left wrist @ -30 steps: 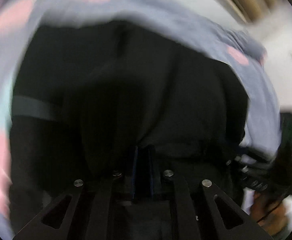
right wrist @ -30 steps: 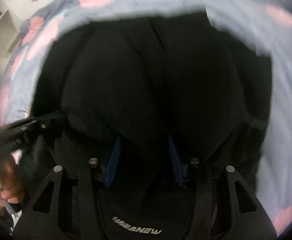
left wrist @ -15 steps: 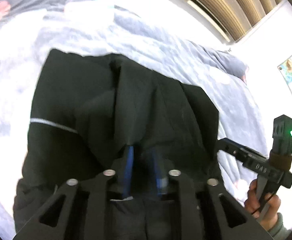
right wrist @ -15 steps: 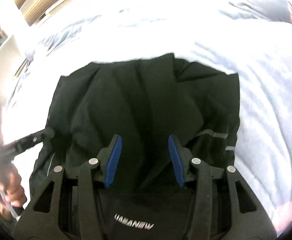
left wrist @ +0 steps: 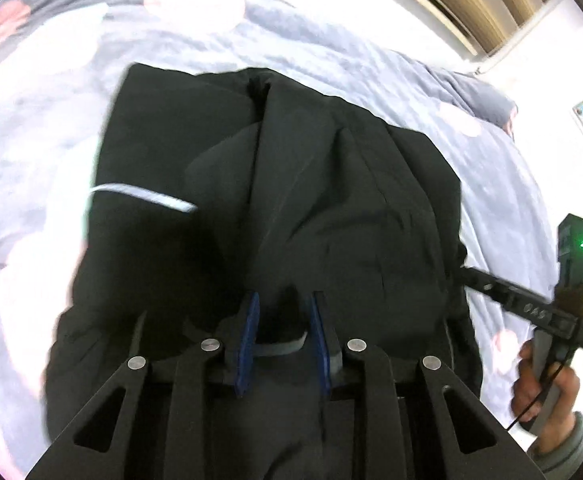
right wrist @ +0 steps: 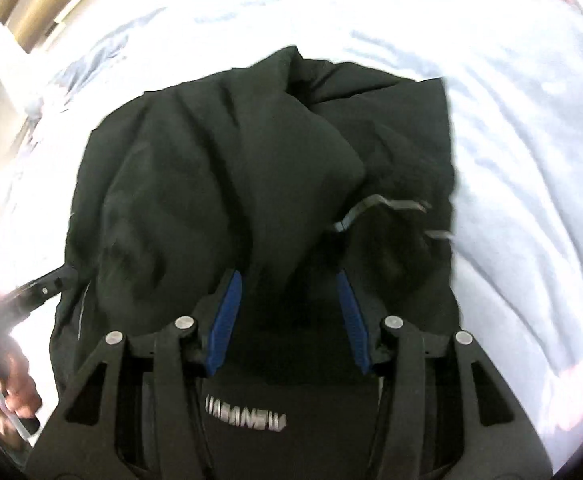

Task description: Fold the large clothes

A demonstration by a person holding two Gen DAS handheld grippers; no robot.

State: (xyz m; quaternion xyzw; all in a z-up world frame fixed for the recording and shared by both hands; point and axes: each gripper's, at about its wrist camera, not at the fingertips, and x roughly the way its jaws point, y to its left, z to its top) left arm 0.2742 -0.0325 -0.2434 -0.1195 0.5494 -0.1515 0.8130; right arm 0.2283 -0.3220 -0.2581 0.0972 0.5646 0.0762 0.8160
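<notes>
The black jacket point(left wrist: 283, 208) lay bunched on the pale grey bedspread point(left wrist: 491, 168), doubled over itself with a thin light stripe point(left wrist: 143, 196) showing on one panel and a raised ridge running up its middle. My left gripper point(left wrist: 283, 336) hung just above the near edge; its jaws had just been opening, and they stood narrowly apart, with only a grey strip of trim lying in the gap, nothing pinched. My right gripper point(right wrist: 287, 312) stood wider, its jaws having just been opening too, dark cloth below them but the blue pads point(right wrist: 227, 316) clear of it. I judged the fold as just set down and not yet neat. To do it well I would have kept both grippers clear of the cloth so nothing dragged, then pressed the ridge flat and squared the edges before the next fold. Loose, slippery fabric like this looked likely to spring open.
</notes>
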